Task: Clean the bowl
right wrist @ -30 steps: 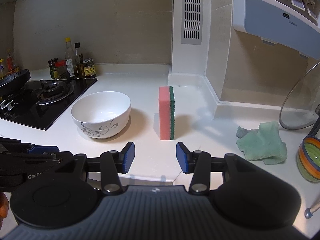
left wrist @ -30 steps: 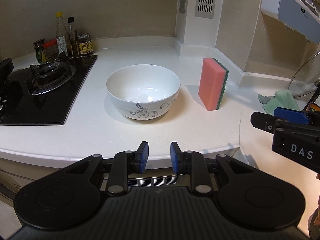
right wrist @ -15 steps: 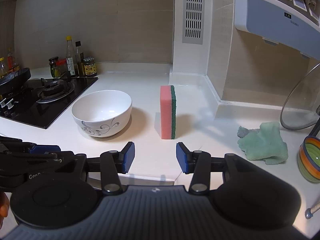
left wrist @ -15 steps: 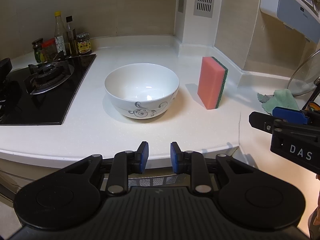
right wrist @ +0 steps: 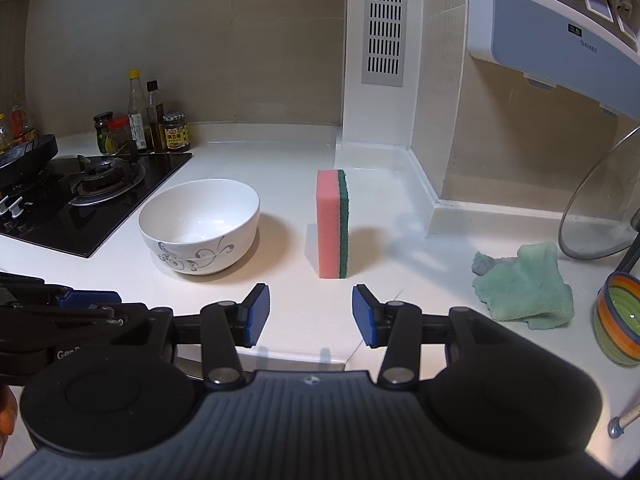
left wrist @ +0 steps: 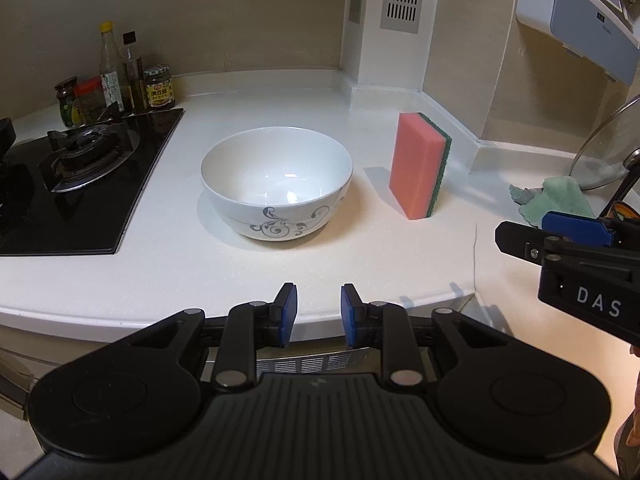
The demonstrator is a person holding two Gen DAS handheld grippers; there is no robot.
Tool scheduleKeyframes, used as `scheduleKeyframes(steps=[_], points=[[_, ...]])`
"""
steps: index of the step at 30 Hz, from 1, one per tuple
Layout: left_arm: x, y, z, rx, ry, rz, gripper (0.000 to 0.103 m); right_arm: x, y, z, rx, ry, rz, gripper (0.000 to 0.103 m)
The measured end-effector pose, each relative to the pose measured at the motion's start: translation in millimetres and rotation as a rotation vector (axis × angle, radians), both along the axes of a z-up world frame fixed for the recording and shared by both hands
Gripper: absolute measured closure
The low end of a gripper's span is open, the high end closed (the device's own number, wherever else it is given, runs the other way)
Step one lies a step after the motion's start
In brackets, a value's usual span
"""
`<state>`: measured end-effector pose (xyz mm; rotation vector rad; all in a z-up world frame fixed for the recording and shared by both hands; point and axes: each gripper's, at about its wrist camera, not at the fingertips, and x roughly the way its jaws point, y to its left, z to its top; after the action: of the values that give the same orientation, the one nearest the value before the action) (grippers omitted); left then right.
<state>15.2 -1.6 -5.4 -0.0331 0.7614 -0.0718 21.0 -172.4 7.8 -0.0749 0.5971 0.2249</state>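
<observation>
Setup stage tbh: both grippers, left gripper point(left wrist: 314, 310) and right gripper point(right wrist: 311, 314), spread wide and empty, probably need grabbing sponge point(right wrist: 332, 224) then steadying bowl point(right wrist: 200, 226).

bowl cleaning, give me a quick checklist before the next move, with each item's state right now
1. Bowl upright on the counter, nothing touching it: ok.
2. Sponge standing on end, apart from the bowl, free to grab: ok.
3. Right gripper open, empty, lined up roughly with the sponge: ok.
4. Left gripper open, empty, facing the bowl: ok.
5. Bowl's inside dirty or clean: cannot tell.
6. Cloth and striped bowl off to the right, out of the path: ok.
</observation>
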Motion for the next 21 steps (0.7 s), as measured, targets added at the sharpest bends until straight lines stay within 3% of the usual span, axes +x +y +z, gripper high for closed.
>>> scheduleKeyframes(steps=[10, 14, 21], points=[[24.5, 10.8, -1.7, -0.001, -0.016, -0.059, 0.074, 18.5, 8.1, 2.8, -0.024, 0.014, -0.021, 0.062], [40.7, 13.2, -4.2, 0.015, 0.023, -0.105, 0.074, 31.6, 10.3, 9.2, -0.037, 0.012, -0.046, 0.062], [59.6, 19.1, -4.6, 0.041, 0.022, -0.162, 0.074, 72.3, 13.0, 24.4, -0.071, 0.003, -0.072, 0.062]])
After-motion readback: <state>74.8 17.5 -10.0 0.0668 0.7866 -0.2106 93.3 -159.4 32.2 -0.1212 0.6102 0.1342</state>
